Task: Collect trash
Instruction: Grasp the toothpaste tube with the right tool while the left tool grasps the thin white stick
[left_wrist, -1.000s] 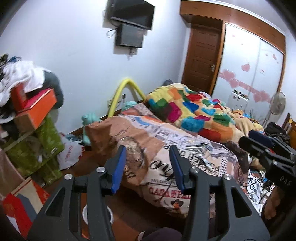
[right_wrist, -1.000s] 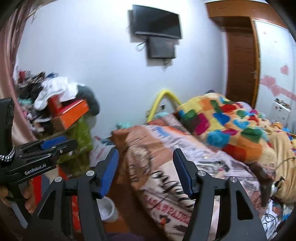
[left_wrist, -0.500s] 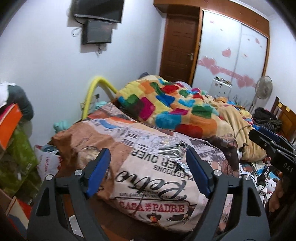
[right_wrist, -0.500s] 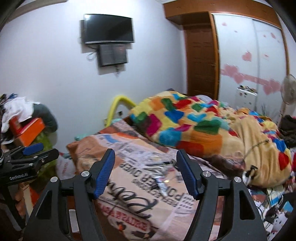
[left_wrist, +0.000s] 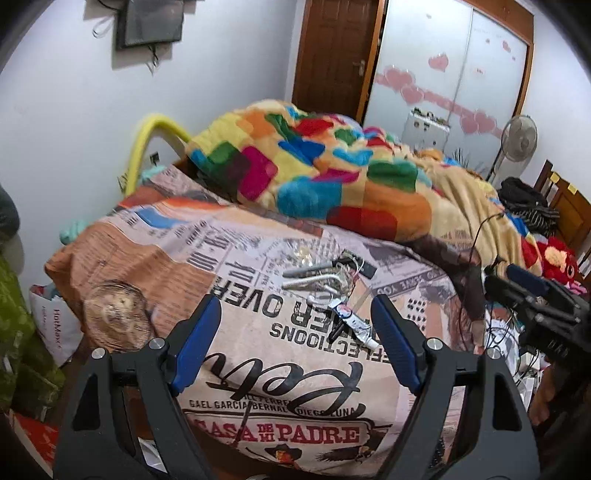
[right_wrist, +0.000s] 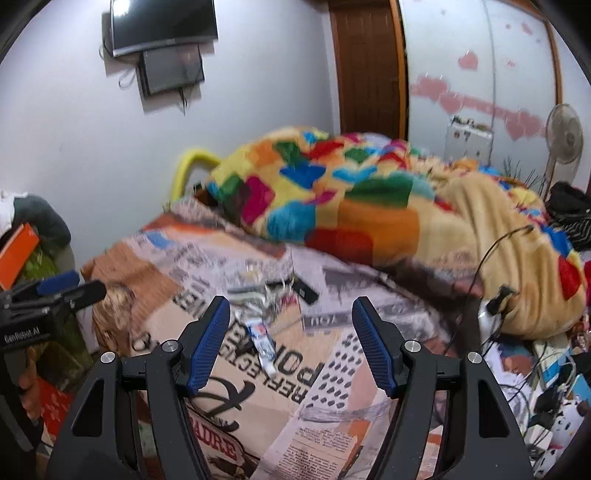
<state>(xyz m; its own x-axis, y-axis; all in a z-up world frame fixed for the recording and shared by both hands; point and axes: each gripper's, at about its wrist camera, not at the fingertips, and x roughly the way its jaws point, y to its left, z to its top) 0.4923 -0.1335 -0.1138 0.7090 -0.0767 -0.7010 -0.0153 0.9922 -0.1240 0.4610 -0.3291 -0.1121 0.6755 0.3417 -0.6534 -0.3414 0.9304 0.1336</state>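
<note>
Right at the near edge of both views, the two black grippers with blue ribbed pads stand spread: the left gripper (left_wrist: 295, 347) has its jaws wide apart with nothing between the pads, and the right gripper (right_wrist: 291, 343) is parted too, jaws empty, both having widened within the last second. Just beyond them lies the newspaper-print bedspread (left_wrist: 258, 350), tan and white with big dark lettering, draped over the bed's near corner. On it, ahead of the left pads and a little right of centre, rests a small squeezed white tube with a blue and red label (left_wrist: 352, 325), lying flat, cap end pointing toward the camera. Touching its far end is a tangle of crinkled clear wrappers and silvery sticks (left_wrist: 317, 275), with a small black card (left_wrist: 364, 267) beside it. From the right wrist the same tube (right_wrist: 263, 341) sits just inside the left pad. Farther back, a patchwork fleece blanket in bright colours (left_wrist: 325, 173) is heaped across the bed. Behind that, a brown wooden door (left_wrist: 332, 55) and a white wardrobe with pink hearts (left_wrist: 454, 81).
</note>
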